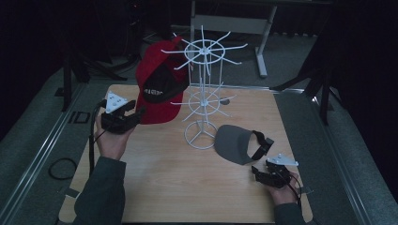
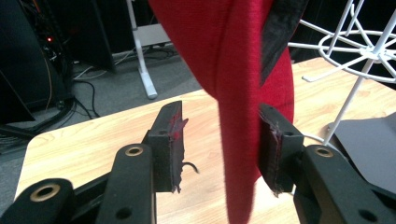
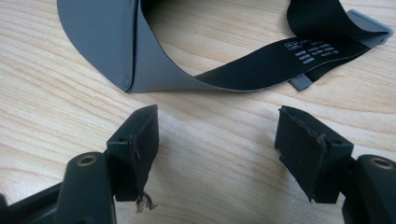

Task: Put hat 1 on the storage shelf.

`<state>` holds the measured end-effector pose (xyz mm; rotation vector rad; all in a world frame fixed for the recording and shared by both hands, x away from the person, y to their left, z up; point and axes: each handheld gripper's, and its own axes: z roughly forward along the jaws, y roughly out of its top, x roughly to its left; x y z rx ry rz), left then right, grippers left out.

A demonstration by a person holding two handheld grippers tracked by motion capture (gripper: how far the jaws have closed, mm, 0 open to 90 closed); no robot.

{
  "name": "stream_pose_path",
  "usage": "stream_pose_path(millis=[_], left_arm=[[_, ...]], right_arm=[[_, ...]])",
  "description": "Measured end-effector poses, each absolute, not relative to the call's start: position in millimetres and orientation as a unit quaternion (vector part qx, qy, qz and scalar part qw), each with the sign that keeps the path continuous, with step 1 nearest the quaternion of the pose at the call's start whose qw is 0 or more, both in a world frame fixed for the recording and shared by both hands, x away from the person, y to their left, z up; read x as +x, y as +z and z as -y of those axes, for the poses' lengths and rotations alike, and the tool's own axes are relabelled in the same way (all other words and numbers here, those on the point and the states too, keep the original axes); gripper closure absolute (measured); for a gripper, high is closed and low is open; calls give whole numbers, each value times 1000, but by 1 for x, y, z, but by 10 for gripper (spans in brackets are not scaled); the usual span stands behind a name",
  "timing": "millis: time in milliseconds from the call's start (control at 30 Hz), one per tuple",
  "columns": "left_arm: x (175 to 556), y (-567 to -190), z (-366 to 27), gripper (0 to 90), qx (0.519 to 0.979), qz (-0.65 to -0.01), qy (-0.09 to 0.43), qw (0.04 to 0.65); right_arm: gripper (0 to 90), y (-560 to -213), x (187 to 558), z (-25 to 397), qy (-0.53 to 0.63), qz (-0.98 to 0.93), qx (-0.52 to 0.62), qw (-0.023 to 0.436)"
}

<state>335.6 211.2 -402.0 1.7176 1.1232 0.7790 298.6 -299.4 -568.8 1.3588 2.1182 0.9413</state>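
Desk (image 1: 187, 187): light wood top with dark floor around it; it carries a white wire rack and a grey visor.
Rack (image 1: 202, 93): white wire stand on a round base near the middle of the desk, with two rings of hooks, one at the top and one lower down.
Red cap (image 1: 157, 86): hangs off the left side of the rack's upper hooks, its dark inside facing the camera and its brim pointing down toward the left tool.
Left tool (image 1: 138, 114): held in the person's left hand (image 1: 110, 140) at the left of the desk, raised to the cap's lower edge. In the left gripper view its jaws stand apart with the red brim (image 2: 238, 154) hanging between them; the brim lies against the right-hand pad, and a gap is left on the other side.
Grey visor (image 1: 234, 143): lies flat on the desk just right of the rack's base, its black strap (image 3: 280, 60) looped out behind it, with white printing on the inner side.
Right tool (image 1: 264, 173): held low at the desk's right front, just in front of the visor. Its jaws are wide apart over bare wood, touching neither the visor nor the strap.
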Motion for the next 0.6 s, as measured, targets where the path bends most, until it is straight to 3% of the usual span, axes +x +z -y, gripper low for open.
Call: stream_pose_path(millis=[600], left_arm=[[324,-396,-217,539,732,-436,293,434]], right_arm=[[301,-569,299,299,341,-768,493,226]])
